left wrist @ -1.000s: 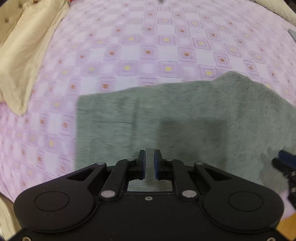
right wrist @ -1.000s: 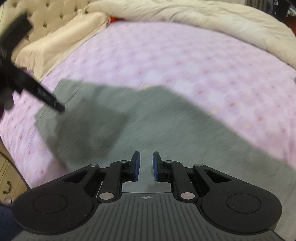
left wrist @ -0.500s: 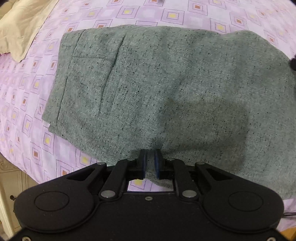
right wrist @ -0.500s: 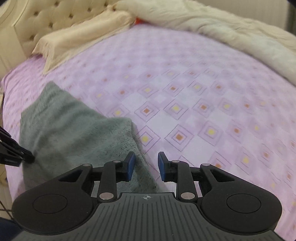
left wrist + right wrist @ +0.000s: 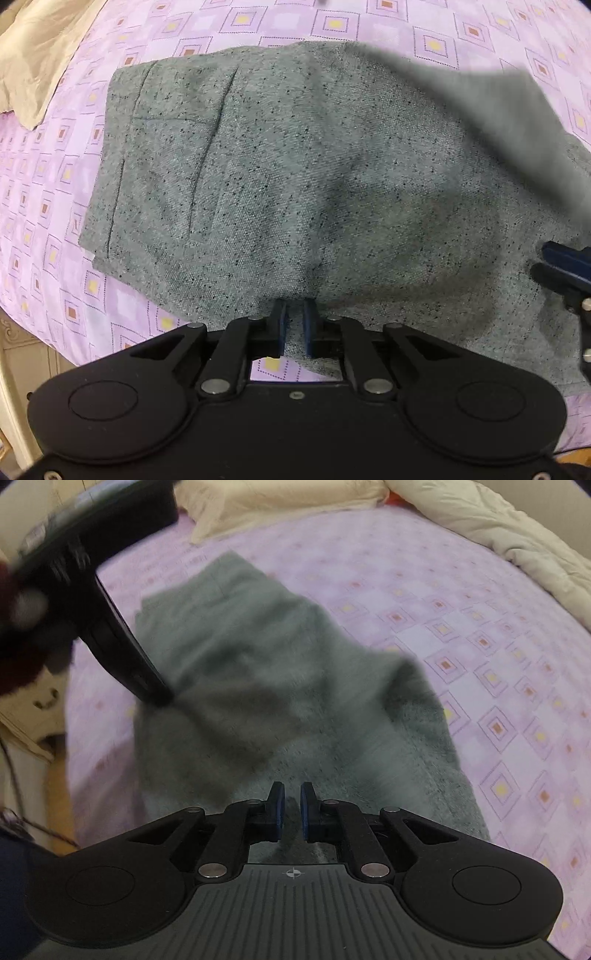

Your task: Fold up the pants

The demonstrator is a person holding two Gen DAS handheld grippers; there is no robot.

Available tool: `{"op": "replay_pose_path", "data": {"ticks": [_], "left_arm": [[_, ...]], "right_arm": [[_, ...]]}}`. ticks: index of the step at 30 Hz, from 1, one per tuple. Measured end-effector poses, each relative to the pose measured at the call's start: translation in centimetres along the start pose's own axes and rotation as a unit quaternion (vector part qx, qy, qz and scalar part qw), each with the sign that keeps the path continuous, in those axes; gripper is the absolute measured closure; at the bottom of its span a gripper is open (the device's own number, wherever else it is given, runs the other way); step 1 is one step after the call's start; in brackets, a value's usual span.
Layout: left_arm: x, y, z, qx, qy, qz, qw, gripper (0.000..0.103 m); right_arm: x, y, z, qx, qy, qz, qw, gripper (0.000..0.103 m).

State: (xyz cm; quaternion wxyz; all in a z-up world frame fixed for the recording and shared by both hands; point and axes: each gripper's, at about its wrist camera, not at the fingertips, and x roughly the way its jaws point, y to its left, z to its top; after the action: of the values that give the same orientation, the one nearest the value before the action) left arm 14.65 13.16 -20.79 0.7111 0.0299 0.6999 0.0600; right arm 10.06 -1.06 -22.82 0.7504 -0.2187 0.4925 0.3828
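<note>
Lilac bedding printed with small squares covers the bed point(image 5: 332, 22), and the grey speckled pants point(image 5: 295, 177) lie across its near edge. Closest to the left wrist camera, the left tongs point(image 5: 293, 325) point straight down at that near edge, their blue pads drawing together with the hem of the pants between them; the cloth bunches up right at the tips. A little further along the same edge, toward the right of that view, the right tongs point(image 5: 291, 808) also hover low over the pants, their jaws closing to a narrow gap with grey cloth just under the tips; whether cloth is actually pinched there cannot be told. Beyond both tools the pants spread flat toward the middle of the bed, pocket seams showing near the left end, while one part at the right is lifted and blurred. Farthest off, a cream pillow point(image 5: 280, 506) and a pale duvet point(image 5: 498, 528) sit at the head of the bed.
</note>
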Motion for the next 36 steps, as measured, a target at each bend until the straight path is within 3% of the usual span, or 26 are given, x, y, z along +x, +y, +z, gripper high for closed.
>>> {"op": "replay_pose_path", "data": {"ticks": [3,5,8,9,15,17,22,26,30,36], "left_arm": [[-0.2,0.4,0.1,0.006,0.000,-0.006,1.0000,0.091],[-0.2,0.5,0.1,0.009,-0.002,-0.009,0.9999,0.091],[-0.2,0.6,0.2,0.016,-0.006,-0.012,0.9998,0.091],[-0.2,0.6,0.1,0.017,-0.008,-0.013,0.9997,0.091],[-0.3,0.7,-0.7,0.017,-0.019,-0.018,0.9995,0.091],[-0.4,0.8,-0.8,0.016,-0.020,-0.019,0.9995,0.091],[-0.5,1.1,-0.9,0.017,-0.022,-0.024,0.9993,0.091],[-0.4,1.4,-1.0,0.018,-0.022,-0.028,0.9992,0.091],[-0.4,1.6,-0.9,0.019,-0.021,-0.031,0.9991,0.091],[-0.5,1.8,-0.7,0.016,-0.022,-0.034,0.9990,0.091]], "right_arm": [[-1.0,-1.4,1.1,0.036,-0.023,-0.021,0.999,0.092],[-2.8,-3.2,2.2,0.067,-0.071,-0.042,0.994,0.091],[-4.8,-6.3,4.0,0.111,-0.124,-0.057,0.984,0.075],[-4.8,-7.5,4.7,0.127,-0.129,-0.051,0.982,0.075],[0.7,-13.0,6.4,0.191,-0.042,0.000,0.981,0.075],[2.2,-12.8,6.0,0.185,-0.011,0.015,0.983,0.075],[2.8,-8.3,5.0,0.128,0.033,0.109,0.985,0.075],[3.9,-7.9,4.9,0.130,0.032,0.093,0.987,0.075],[4.9,-10.1,6.1,0.175,0.019,0.090,0.980,0.075],[5.2,-12.0,7.0,0.196,0.010,0.071,0.978,0.075]]}}
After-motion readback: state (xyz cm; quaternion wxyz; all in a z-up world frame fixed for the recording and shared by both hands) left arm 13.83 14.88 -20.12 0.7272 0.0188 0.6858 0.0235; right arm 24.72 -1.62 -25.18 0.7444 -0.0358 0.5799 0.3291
